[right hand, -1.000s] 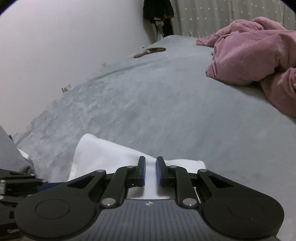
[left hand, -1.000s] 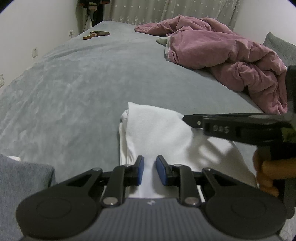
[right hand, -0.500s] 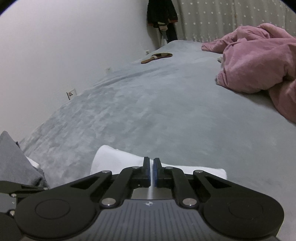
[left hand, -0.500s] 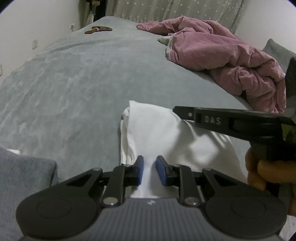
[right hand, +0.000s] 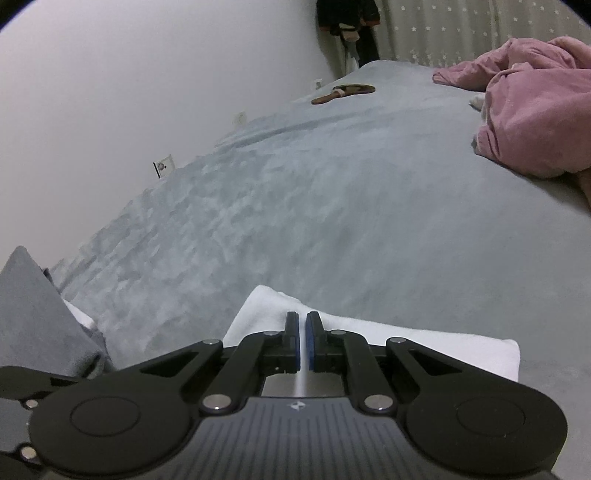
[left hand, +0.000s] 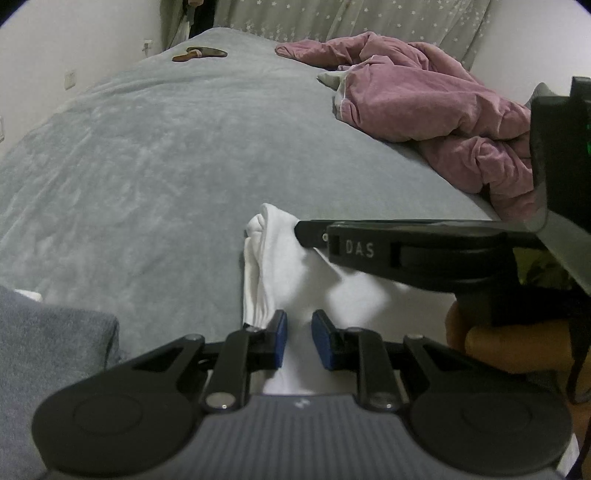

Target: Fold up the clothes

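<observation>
A wide bed covered by a grey plush blanket fills most of both views. A crumpled pink quilt lies heaped on its far right side, with a pale bit of cloth showing at its edge. Near the far left corner of the bed lies a flat brown object, too small to identify. Behind the bed hangs a pale curtain dotted with small stars. A plain white wall runs along the left side, carrying a socket low down. Dark items hang in the far corner.
</observation>
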A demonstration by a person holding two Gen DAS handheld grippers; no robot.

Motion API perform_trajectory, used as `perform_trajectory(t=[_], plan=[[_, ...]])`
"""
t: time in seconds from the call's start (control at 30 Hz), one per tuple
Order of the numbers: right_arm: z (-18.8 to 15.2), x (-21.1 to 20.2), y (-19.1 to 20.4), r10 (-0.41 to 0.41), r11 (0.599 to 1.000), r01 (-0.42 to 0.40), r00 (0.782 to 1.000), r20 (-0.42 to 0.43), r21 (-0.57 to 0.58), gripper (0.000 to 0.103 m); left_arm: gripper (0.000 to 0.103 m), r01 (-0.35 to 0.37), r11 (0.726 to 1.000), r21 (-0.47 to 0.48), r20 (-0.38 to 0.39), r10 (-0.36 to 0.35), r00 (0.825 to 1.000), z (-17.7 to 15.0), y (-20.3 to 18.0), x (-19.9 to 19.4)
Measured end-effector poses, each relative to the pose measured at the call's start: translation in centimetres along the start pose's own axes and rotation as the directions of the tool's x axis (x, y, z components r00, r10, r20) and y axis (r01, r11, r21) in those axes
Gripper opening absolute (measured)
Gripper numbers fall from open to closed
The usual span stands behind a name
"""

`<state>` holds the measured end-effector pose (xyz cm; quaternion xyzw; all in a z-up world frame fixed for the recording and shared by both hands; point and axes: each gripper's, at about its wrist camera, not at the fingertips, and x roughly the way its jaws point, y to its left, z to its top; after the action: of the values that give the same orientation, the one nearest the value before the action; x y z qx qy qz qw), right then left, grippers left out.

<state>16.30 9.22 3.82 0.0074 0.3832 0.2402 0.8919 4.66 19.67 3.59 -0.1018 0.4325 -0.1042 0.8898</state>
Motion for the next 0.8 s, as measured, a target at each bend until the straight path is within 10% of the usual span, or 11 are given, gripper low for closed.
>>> perform_trajectory(t=[0.8], plan=[[-6.7,-7.1,-3.0,0.050,0.989,-0.062,0.994,0.094,0.135,0.009,0.019,0.010,1.000,-0.008,-0.009,-0.010,1.000,0.2,0.2,-0.1]])
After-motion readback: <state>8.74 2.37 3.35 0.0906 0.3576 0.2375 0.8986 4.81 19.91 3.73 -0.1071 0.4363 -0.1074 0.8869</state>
